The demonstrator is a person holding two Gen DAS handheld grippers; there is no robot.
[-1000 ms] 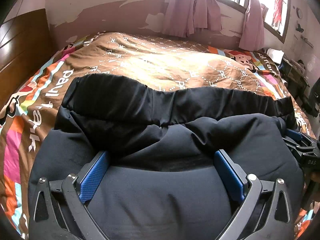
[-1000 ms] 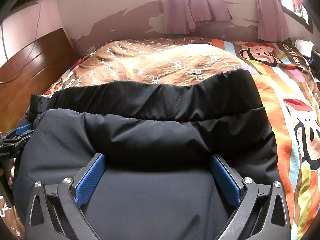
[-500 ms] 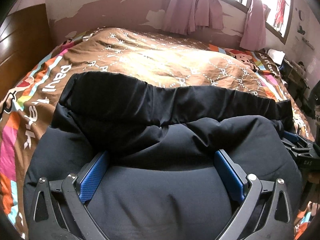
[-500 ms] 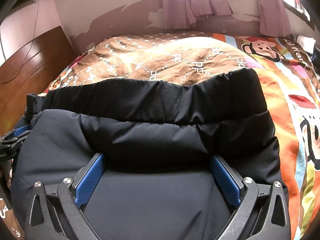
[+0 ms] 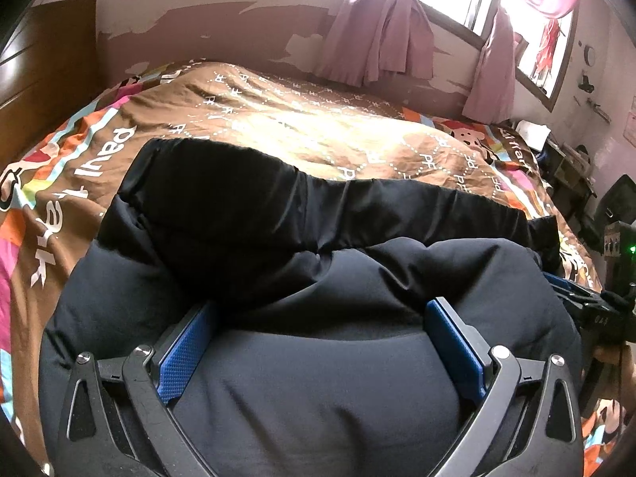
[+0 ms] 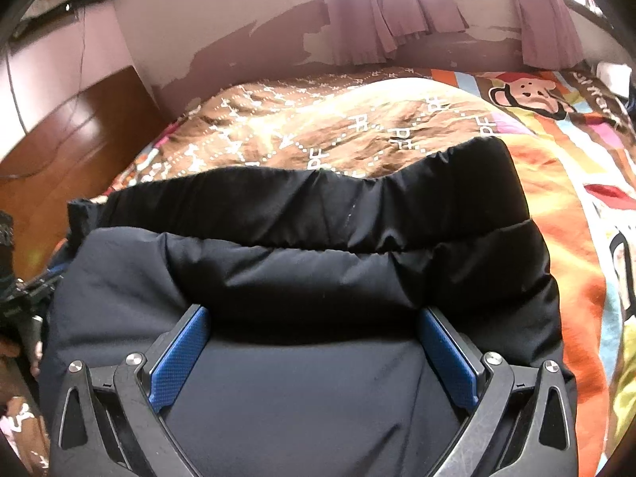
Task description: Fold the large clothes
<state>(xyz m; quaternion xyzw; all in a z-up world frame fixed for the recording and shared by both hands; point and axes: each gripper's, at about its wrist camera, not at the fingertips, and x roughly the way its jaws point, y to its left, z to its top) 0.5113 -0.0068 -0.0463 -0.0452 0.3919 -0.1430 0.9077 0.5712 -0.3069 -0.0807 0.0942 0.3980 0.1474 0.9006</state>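
A large dark padded jacket (image 5: 318, 278) lies folded on the bed, its black hem band (image 5: 278, 206) across the far side. It also fills the right wrist view (image 6: 310, 278). My left gripper (image 5: 318, 342) stands wide open with the jacket's puffy fold bulging between its blue pads (image 5: 183, 349). My right gripper (image 6: 314, 346) is likewise wide open over the jacket's right part, blue pads (image 6: 179, 357) apart. The right gripper shows at the left view's right edge (image 5: 596, 310), and the left gripper at the right view's left edge (image 6: 24, 294).
The bed has a brown and multicoloured cartoon-print cover (image 5: 298, 127). A wooden headboard (image 5: 35, 63) stands at the left. Pink curtains (image 5: 381, 28) hang at the windows behind. Cluttered furniture (image 5: 568, 159) stands beside the bed at the right.
Both cameras have tilted up slightly and pushed forward over the jacket. The jacket's fold sits a little further onto the bed. Both grippers stay open.
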